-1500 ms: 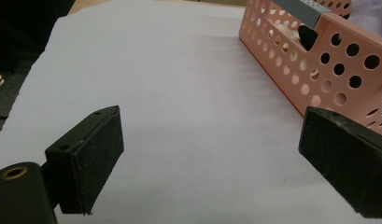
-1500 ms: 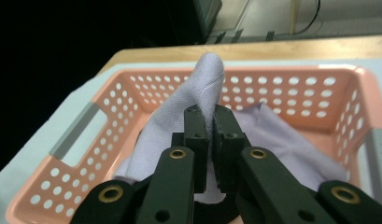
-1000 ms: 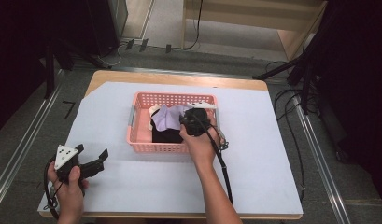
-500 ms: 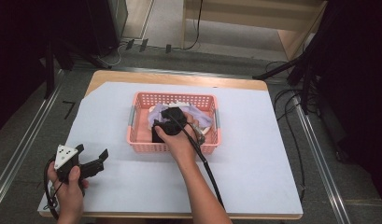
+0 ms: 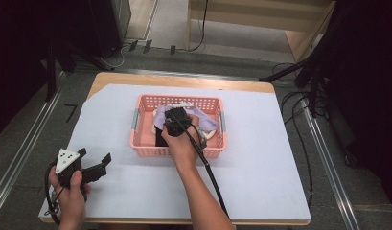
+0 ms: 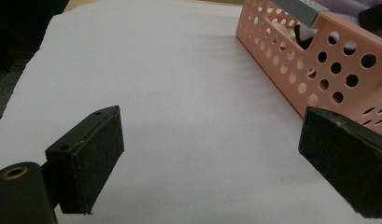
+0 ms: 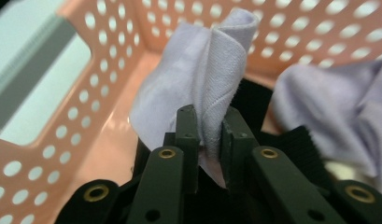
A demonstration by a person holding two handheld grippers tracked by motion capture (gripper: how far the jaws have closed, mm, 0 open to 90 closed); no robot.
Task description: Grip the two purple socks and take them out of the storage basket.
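Note:
A pink perforated basket [image 5: 150,152] stands mid-table with a lavender cloth [image 5: 205,120] and a black garment [image 5: 160,139] inside. My right gripper [image 5: 170,120] reaches down into the basket's left half. In the right gripper view its jaws have just been closing, and the right gripper [image 7: 209,122] is now shut on a raised fold of the lavender cloth [image 7: 202,79], with the black garment [image 7: 254,100] behind. My left gripper [image 5: 94,156] rests open near the table's front left. In the left gripper view the left gripper [image 6: 209,140] has nothing between its wide-apart pads.
White paper [image 5: 260,158] covers the tabletop around the basket. The basket's wall [image 6: 338,70] lies ahead and to the right of the left gripper. The right gripper's cable [image 5: 210,175] trails along the forearm. Cables and stands lie on the floor beyond the table's right edge.
My right hand moved left across the basket and dipped in; its jaws opened, then closed on the lavender cloth. The left hand stayed still.

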